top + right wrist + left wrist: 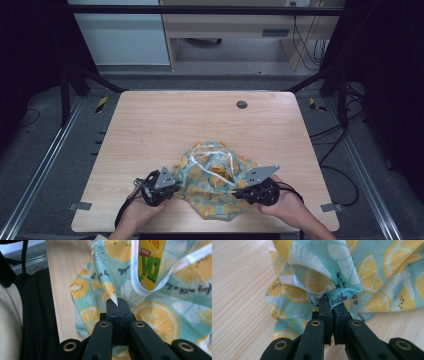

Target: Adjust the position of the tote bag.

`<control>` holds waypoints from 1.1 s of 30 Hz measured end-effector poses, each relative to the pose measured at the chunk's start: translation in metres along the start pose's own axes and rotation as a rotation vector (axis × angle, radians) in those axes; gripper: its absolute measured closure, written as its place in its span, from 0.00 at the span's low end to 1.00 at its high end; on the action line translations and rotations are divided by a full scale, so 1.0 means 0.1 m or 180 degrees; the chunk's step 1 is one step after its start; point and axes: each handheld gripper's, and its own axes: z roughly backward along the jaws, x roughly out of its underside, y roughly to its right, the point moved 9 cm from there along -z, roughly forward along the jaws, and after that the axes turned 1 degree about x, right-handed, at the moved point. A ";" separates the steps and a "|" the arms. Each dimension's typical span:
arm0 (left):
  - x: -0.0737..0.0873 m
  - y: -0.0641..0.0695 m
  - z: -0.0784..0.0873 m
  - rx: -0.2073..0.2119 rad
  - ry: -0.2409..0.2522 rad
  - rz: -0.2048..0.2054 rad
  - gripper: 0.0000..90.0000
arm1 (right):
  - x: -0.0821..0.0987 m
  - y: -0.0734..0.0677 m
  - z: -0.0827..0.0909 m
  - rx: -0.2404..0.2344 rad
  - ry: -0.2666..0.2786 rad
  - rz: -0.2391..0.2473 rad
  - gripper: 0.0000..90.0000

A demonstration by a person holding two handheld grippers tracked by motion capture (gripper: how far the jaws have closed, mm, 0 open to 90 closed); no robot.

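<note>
A teal cloth bag (215,172) printed with lemon slices and edged with white trim lies crumpled near the front of the wooden table (160,125). My left gripper (176,186) is shut on a fold at the bag's left side. In the left gripper view the jaws (332,302) pinch a bunched bit of bag (372,270) with writing on it. My right gripper (239,190) is shut on the bag's right side. In the right gripper view its jaws (117,303) pinch a pointed fold of the bag (160,315). A yellow packet (152,265) with green letters shows inside the bag's mouth.
A small round grey grommet (241,104) sits in the tabletop at the back. Black frame posts (67,95) stand at both sides of the table. A wooden desk (225,30) stands behind it. The person's hands (135,212) reach in over the front edge.
</note>
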 end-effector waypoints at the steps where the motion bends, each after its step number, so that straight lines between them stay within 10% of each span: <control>1: 0.00 0.00 0.00 0.0002 -0.0002 0.0008 0.97 | 0.01 0.01 -0.01 0.0001 -0.0009 -0.0003 1.00; 27: 0.08 0.01 -0.05 0.0037 -0.0039 0.0066 0.93 | 0.26 0.18 -0.09 0.0116 -0.0213 -0.0157 1.00; 33: 0.03 -0.01 0.04 -0.0050 0.0089 0.0139 0.78 | 0.24 0.17 -0.06 0.0111 -0.0149 -0.0175 0.93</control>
